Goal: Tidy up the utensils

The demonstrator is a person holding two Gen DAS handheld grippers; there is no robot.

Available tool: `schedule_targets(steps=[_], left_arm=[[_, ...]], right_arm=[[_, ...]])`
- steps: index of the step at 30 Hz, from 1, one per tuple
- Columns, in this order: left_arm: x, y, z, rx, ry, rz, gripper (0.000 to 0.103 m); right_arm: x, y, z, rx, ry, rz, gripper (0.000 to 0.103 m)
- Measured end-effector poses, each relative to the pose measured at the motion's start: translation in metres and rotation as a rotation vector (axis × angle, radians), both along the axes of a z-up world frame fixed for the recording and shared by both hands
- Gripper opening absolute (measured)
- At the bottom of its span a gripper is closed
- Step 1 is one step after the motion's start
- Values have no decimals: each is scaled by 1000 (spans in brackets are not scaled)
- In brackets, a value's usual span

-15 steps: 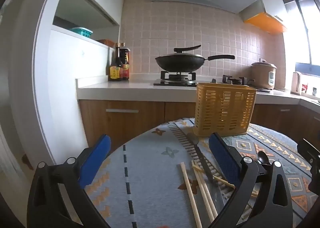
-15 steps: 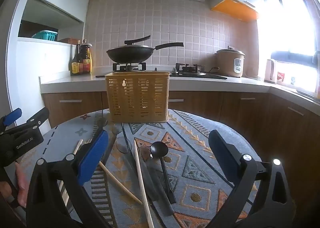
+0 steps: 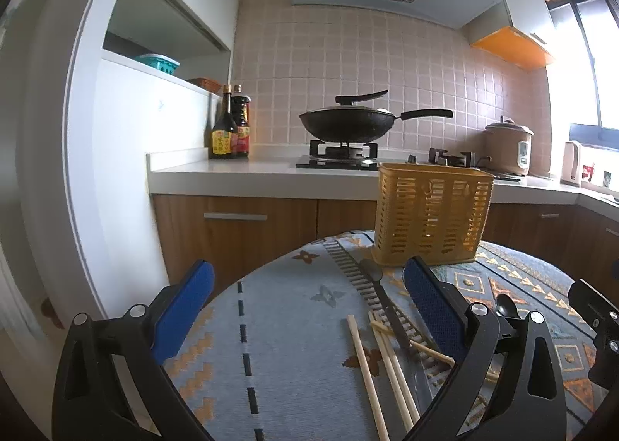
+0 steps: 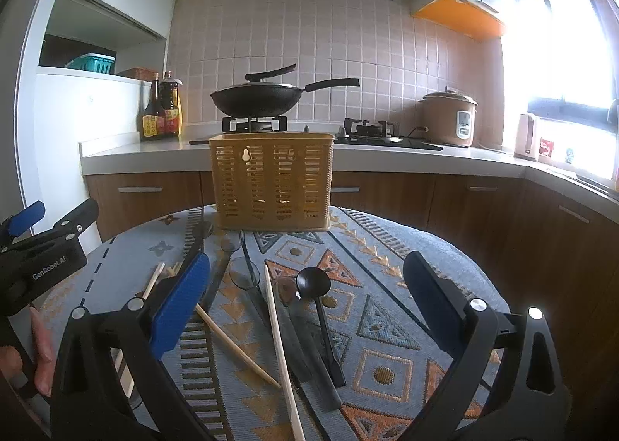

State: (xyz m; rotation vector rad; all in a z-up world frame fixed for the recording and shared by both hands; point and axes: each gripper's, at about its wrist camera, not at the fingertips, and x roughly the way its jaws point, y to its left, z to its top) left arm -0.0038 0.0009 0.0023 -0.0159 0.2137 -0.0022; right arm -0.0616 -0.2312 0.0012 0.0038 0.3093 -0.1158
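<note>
Nothing has shifted since the earlier frame. Left hand-held gripper [image 3: 307,294] and right hand-held gripper [image 4: 307,286]: blue-padded jaws apart, holding nothing. Slotted yellow plastic basket [image 4: 272,182]: upright on the patterned-cloth bench [image 4: 387,278]. Before the basket lie loose wooden chopsticks [image 3: 367,363], a black plastic spoon [image 4: 315,286], and a slim metal knife [image 3: 389,309].

Yellow slotted utensil basket [image 4: 272,182] upright, far ahead of the right tongs. Black spoon [image 4: 318,296] flat betw their tips, bowl toward basket. Pale wooden chopsticks [image 4: 279,340] scattered, angled, nr left tip. Knife [image 3: 390,309] lies just inside left tongs' right tip.
</note>
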Motion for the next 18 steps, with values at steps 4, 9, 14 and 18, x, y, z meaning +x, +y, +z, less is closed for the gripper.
schedule_targets(steps=[4,9,14,18], left_arm=[[0,-2,1,4,3,-6,96],[2,-2,-1,1,4,-9,96],[-1,-2,-1,1,-3,-11,96],[-1,-3,-1,0,-4,-11,95]], right_arm=[[-1,-1,1,10,2,1,95],[1,-1,1,11,8,3,95],[2,2,1,6,10,21,95],[2,3,0,5,8,18,95]])
